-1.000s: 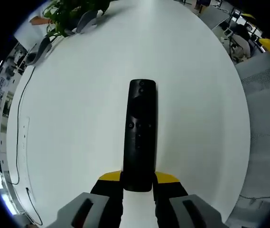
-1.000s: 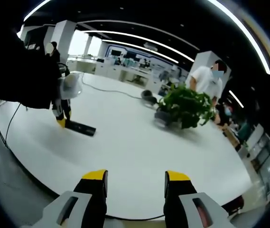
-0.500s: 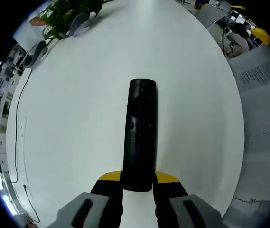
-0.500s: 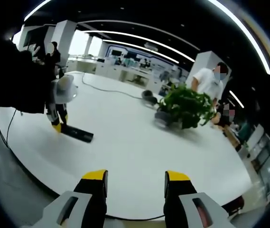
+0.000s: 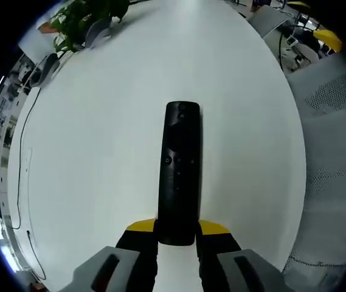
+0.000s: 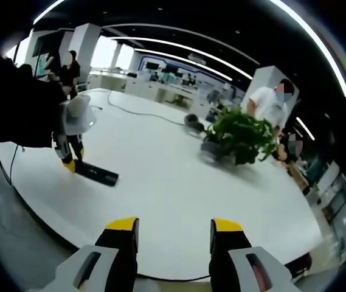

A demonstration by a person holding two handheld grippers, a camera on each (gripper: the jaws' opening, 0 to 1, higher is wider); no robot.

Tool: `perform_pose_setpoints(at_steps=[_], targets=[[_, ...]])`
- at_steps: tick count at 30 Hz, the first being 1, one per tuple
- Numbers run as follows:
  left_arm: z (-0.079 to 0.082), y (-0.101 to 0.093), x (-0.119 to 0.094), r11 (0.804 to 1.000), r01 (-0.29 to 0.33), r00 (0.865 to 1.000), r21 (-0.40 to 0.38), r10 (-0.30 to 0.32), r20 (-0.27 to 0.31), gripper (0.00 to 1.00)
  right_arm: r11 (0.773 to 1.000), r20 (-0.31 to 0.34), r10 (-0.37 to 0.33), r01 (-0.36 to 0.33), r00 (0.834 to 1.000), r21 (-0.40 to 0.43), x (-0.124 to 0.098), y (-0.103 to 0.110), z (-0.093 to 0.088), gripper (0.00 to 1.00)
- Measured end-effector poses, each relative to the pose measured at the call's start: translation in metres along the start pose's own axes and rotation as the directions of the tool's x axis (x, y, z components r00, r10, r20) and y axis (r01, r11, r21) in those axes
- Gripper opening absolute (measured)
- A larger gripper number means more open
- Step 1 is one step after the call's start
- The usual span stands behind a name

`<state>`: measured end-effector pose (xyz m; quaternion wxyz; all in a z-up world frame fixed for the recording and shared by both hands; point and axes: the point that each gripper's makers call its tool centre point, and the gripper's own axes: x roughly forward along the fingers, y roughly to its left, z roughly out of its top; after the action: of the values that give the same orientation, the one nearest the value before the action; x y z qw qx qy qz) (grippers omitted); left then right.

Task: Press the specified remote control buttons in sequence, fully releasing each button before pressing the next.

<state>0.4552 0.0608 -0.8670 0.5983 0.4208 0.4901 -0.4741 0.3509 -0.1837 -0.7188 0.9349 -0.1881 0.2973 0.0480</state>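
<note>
A long black remote control points away from me over the white table, its near end clamped between the yellow-tipped jaws of my left gripper. Small buttons show on its upper face. In the right gripper view the same remote hangs just above the table at the left, held by the left gripper under a dark sleeve. My right gripper stands open at the table's near edge, nothing between its fingers, well to the right of the remote.
A potted green plant and a dark round object sit at the far side of the table. A black cable runs along the table's left edge. A person in a white shirt stands behind the plant.
The left gripper has carried the remote slightly leftward and lower in the right gripper view. The grip on the remote is unchanged, and the right gripper stays open.
</note>
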Motion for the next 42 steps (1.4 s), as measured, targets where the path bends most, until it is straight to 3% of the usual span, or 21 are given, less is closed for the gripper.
perform_pose_setpoints(at_steps=[14,28,36,42], targets=[[0.000,-0.019,0.000,0.999,-0.003,0.999,-0.040,0.004,0.031,0.24,1.000,-0.016,0.019,-0.019,1.000,-0.023,0.001,0.005,-0.003,0.43],[0.000,-0.048,-0.001,1.000,0.004,0.999,-0.010,-0.004,0.031,0.24,0.998,-0.035,0.053,-0.054,0.998,-0.027,0.002,0.011,-0.005,0.43],[0.000,-0.060,-0.002,1.000,0.006,0.999,-0.005,-0.005,0.034,0.24,0.997,-0.043,0.074,-0.075,0.996,-0.024,0.002,0.014,-0.006,0.39],[-0.001,-0.071,-0.002,1.000,0.003,0.999,-0.018,-0.002,0.050,0.24,0.994,-0.022,0.111,-0.111,0.994,0.006,0.000,0.017,-0.001,0.31]])
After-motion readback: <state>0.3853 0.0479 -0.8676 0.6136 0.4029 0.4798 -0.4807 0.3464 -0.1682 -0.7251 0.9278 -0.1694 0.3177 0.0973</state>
